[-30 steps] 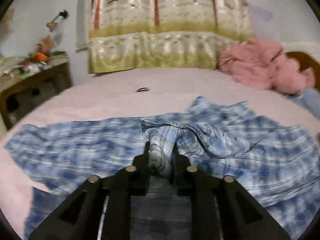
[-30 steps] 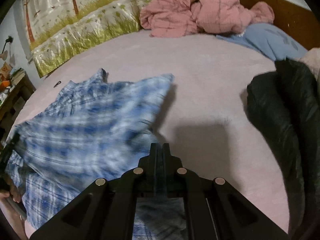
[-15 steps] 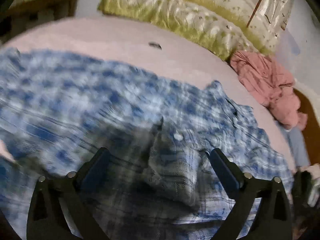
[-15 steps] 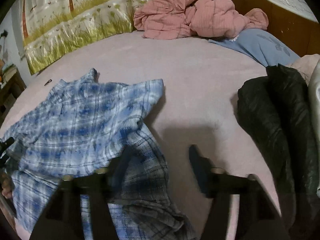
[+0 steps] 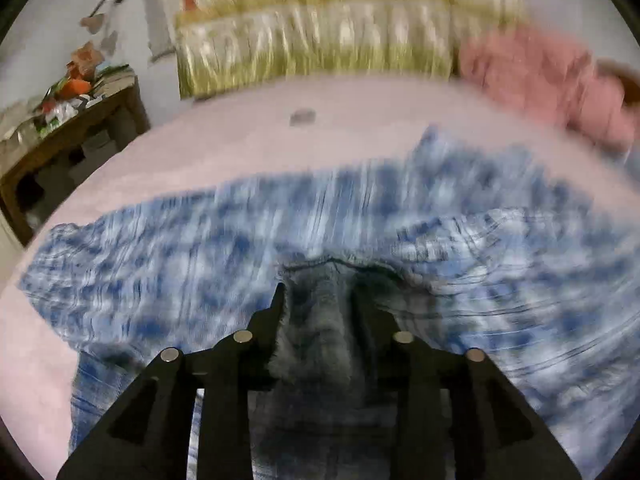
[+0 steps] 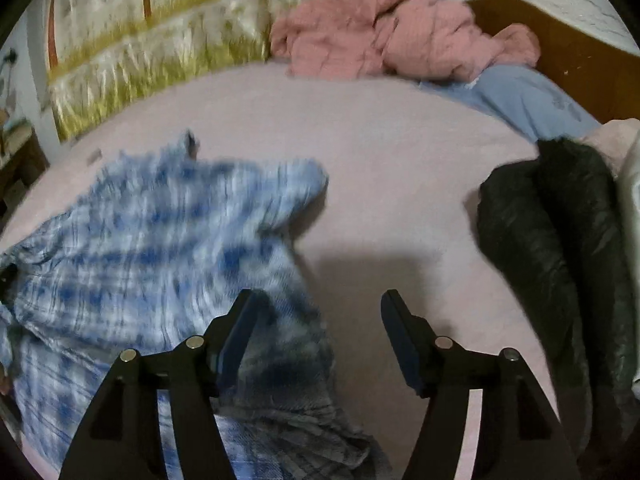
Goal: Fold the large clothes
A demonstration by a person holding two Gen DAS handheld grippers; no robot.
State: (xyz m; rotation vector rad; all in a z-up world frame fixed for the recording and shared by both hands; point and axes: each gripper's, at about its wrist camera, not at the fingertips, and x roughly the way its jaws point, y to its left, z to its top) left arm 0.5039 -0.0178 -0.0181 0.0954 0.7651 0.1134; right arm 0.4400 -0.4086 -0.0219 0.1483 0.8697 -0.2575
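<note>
A blue and white plaid shirt lies spread on a pink bed. My left gripper is shut on a bunched fold of the shirt between its fingers; the view is motion-blurred. In the right wrist view the same shirt lies at the left, with a rumpled part under my right gripper. The right gripper is open and empty, its left finger over the shirt's edge and its right finger over bare sheet.
A pink crumpled blanket and a light blue garment lie at the far side by a wooden headboard. A dark jacket lies at the right. A cluttered wooden table stands left. A small dark object lies on the sheet.
The left gripper opened over the shirt and has closed again on a fold of it. The right gripper let go of the shirt and now stands open.
</note>
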